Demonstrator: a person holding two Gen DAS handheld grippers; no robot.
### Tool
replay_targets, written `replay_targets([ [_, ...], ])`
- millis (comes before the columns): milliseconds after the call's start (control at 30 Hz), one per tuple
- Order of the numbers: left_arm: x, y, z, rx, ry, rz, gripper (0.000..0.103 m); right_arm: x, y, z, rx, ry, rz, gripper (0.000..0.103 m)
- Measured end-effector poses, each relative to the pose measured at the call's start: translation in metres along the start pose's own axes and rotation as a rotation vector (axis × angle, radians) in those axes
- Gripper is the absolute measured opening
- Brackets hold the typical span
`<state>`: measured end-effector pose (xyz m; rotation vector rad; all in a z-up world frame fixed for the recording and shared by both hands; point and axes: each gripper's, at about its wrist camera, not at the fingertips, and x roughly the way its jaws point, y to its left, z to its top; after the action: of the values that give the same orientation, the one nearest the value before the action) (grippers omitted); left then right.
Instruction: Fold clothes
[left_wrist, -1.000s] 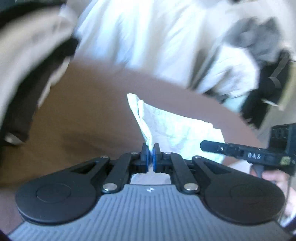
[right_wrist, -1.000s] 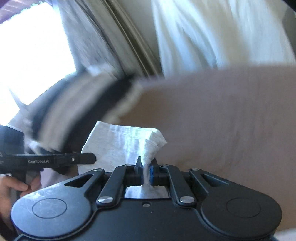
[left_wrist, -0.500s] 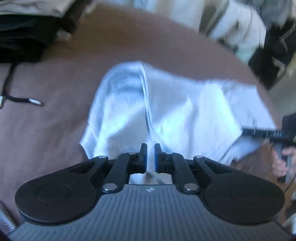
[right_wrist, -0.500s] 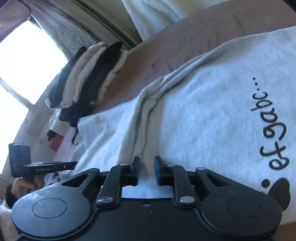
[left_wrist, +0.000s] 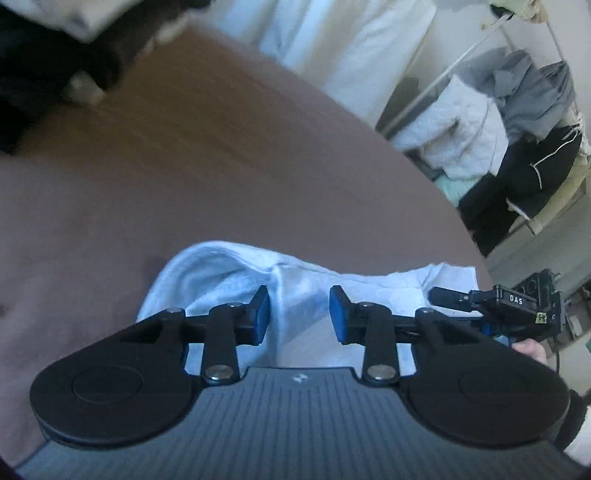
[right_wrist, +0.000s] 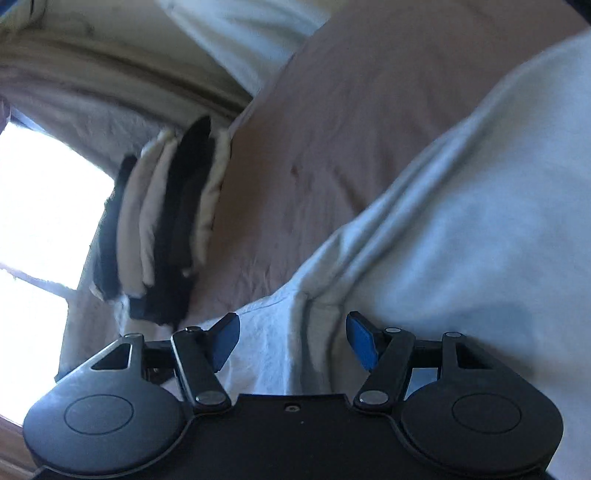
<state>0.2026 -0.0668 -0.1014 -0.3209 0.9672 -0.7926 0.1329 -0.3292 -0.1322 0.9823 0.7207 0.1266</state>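
Observation:
A light grey T-shirt (left_wrist: 229, 273) lies on the brown bed cover (left_wrist: 184, 158). My left gripper (left_wrist: 299, 314) is open, its blue pads either side of a raised fold of the shirt without gripping it. The right gripper's body (left_wrist: 517, 301) shows at the shirt's right end in the left wrist view. In the right wrist view the same shirt (right_wrist: 461, 229) spreads to the right over the brown cover (right_wrist: 332, 122). My right gripper (right_wrist: 291, 341) is open, its pads either side of a seam ridge of the shirt.
A stack of folded black and cream clothes (right_wrist: 166, 221) stands on the bed at the left, also showing blurred at top left in the left wrist view (left_wrist: 55, 48). A rack with hanging clothes (left_wrist: 517, 122) is beyond the bed's right edge. A white curtain (left_wrist: 332, 44) hangs behind.
Both grippers were shut on the shirt a second ago while holding it up; it now lies on the bed. Both have let go and their jaws have opened wider.

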Motion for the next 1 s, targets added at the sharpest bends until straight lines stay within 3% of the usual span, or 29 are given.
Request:
replay_targets([
  [33, 0.01, 0.001, 0.004, 0.011, 0.026, 0.025, 0.008, 0.009, 0.004, 0.003, -0.027, 0.011, -0.007, 0.067],
  [67, 0.017, 0.002, 0.008, 0.018, 0.042, 0.047, 0.008, 0.014, 0.008, 0.006, -0.054, 0.014, -0.018, 0.06],
  [100, 0.018, 0.002, 0.012, 0.015, 0.032, 0.062, 0.008, 0.019, 0.013, 0.01, -0.088, 0.011, -0.044, 0.032],
  [133, 0.02, 0.001, 0.017, 0.012, 0.023, 0.077, 0.007, 0.023, 0.019, 0.016, -0.133, 0.007, -0.08, 0.018],
  [233, 0.01, -0.01, 0.023, 0.074, -0.065, 0.161, 0.006, 0.025, 0.035, 0.028, -0.258, -0.04, -0.107, 0.017],
  [300, 0.002, -0.007, 0.017, 0.078, -0.13, 0.208, 0.006, 0.029, 0.035, 0.029, -0.273, -0.051, -0.099, 0.016],
  [400, 0.005, 0.01, 0.005, 0.024, -0.109, 0.211, 0.01, 0.038, 0.015, 0.032, -0.214, -0.008, -0.111, 0.01],
  [467, 0.001, 0.013, 0.003, 0.008, -0.114, 0.214, 0.013, 0.038, 0.015, 0.03, -0.227, 0.002, -0.148, 0.012],
  [567, -0.017, -0.001, 0.013, 0.037, -0.102, 0.317, 0.024, 0.022, 0.034, 0.024, -0.259, -0.038, -0.2, 0.033],
  [600, -0.027, -0.005, 0.014, 0.061, -0.111, 0.358, 0.027, 0.012, 0.036, 0.021, -0.243, -0.068, -0.206, 0.046],
  [667, -0.044, -0.01, 0.017, 0.081, -0.105, 0.426, 0.042, -0.005, 0.041, 0.014, -0.218, -0.133, -0.216, 0.05],
  [733, -0.061, -0.007, 0.017, 0.041, -0.084, 0.42, 0.043, -0.018, 0.052, 0.003, -0.244, -0.185, -0.233, 0.05],
  [833, -0.079, 0.002, 0.006, -0.057, -0.036, 0.328, 0.051, -0.032, 0.076, -0.021, -0.37, -0.232, -0.239, 0.051],
  [933, -0.086, 0.014, -0.014, -0.121, 0.028, 0.311, 0.052, -0.037, 0.095, -0.044, -0.448, -0.194, -0.118, 0.062],
  [1000, -0.086, 0.024, -0.03, -0.175, 0.064, 0.275, 0.053, -0.032, 0.108, -0.059, -0.518, -0.131, -0.081, 0.07],
])
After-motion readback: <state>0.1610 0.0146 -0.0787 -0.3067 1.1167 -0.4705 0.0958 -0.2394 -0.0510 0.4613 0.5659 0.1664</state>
